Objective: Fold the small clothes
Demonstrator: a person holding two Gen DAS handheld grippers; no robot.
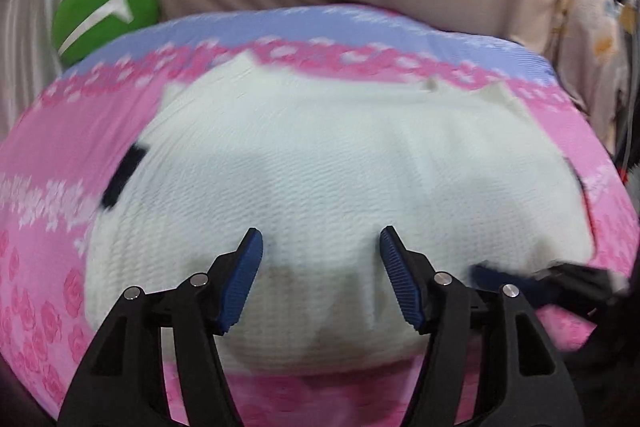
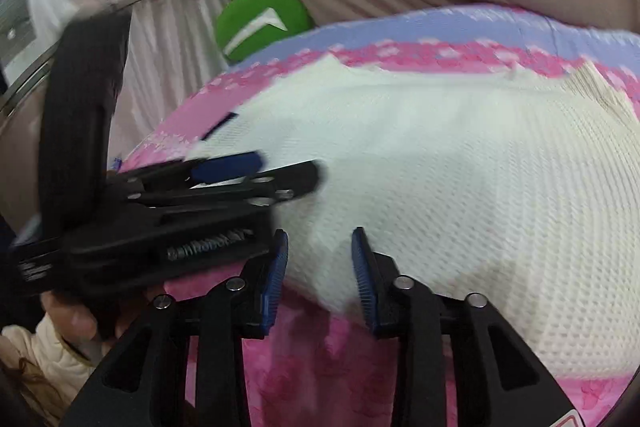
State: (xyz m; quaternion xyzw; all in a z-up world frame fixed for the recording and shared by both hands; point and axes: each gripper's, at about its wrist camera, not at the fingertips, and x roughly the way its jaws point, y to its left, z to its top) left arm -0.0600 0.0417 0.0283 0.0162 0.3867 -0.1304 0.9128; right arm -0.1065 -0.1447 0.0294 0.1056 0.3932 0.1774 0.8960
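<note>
White garment [image 1: 320, 179] flat, between left hand-held gripper [image 1: 320, 247] fingers

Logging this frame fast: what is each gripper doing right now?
Left gripper: open, holding nothing, over the white garment.
Right gripper: open, holding nothing, at the garment's near edge.

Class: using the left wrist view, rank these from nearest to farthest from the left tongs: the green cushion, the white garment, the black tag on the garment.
1. White garment: directly beneath the open left tongs.
2. Black tag: at the garment's left edge.
3. Green cushion: far upper left, beyond the pink bedspread.
</note>
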